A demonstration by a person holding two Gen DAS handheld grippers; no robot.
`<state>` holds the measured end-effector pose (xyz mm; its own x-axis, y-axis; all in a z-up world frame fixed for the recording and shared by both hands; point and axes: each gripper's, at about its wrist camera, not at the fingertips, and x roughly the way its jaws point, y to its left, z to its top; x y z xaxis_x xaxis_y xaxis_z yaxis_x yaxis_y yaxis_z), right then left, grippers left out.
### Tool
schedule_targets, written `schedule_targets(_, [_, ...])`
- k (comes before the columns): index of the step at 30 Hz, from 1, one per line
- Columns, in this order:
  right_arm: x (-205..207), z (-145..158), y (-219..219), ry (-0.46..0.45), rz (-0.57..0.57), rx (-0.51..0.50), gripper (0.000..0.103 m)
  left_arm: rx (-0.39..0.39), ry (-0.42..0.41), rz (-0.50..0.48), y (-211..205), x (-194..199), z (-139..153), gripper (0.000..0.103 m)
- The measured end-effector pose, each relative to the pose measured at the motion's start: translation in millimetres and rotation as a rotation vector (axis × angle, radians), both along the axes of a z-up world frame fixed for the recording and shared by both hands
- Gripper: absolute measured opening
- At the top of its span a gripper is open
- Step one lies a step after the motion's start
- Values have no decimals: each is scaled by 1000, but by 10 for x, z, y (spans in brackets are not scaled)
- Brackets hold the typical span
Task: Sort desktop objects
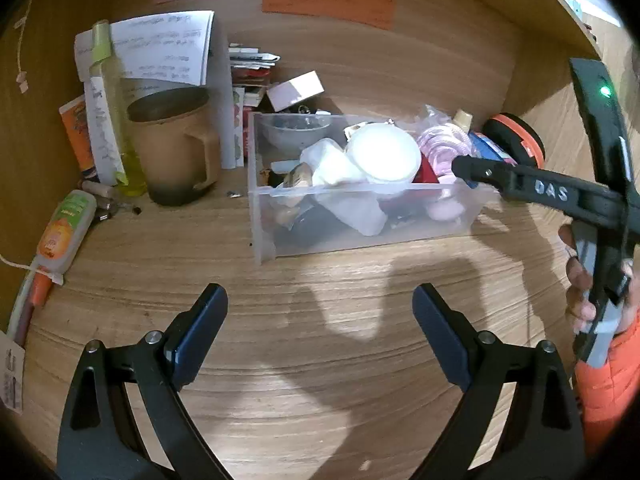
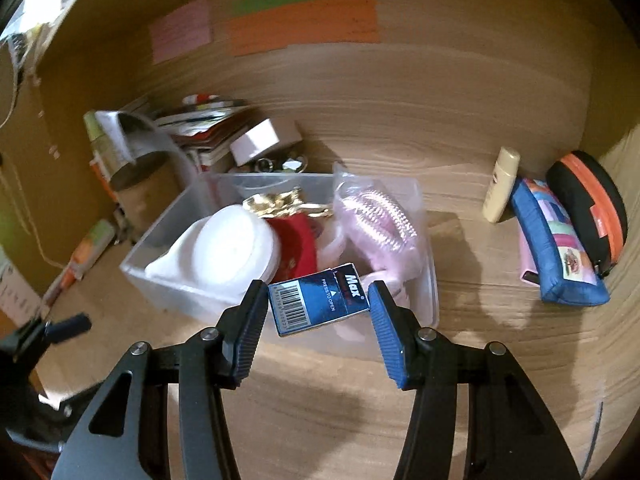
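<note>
A clear plastic bin (image 1: 360, 220) sits mid-desk, filled with a white round container (image 1: 384, 152), a pink comb in a bag (image 1: 440, 148), a red item and other small things. My left gripper (image 1: 320, 312) is open and empty above the bare desk in front of the bin. My right gripper (image 2: 318, 300) holds a small blue "Max" staples box (image 2: 318, 300) between its pads, just over the bin's (image 2: 168, 276) near right corner. In the left wrist view the right gripper (image 1: 464, 166) reaches over the bin's right end.
A brown mug (image 1: 176, 148), a yellow-green bottle (image 1: 116, 112), papers and tubes stand at the left. A blue pencil case (image 2: 556, 248), a black-orange case (image 2: 592, 212) and a cream bottle (image 2: 500, 184) lie at the right. A white tape roll (image 2: 260, 140) is behind the bin.
</note>
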<state>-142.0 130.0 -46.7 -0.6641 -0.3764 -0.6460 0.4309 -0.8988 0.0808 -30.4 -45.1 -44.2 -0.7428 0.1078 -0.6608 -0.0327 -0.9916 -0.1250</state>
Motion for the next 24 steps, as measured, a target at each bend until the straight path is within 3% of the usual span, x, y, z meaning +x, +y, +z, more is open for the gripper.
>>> schedule_targets(12, [-128, -150, -221, 9, -26, 97, 50, -5, -5, 1, -20, -15, -39, 95])
schedule_targets(16, [-71, -112, -202, 10, -16, 101, 62, -7, -7, 11, -39, -19, -33, 95])
schedule_targets(23, [206, -13, -189, 39, 27, 106, 70, -1, 24, 33, -59, -8, 87, 95])
schedule_targets(24, [254, 3, -176, 41, 30, 102, 75, -4, 32, 39, -57, 1, 113, 95])
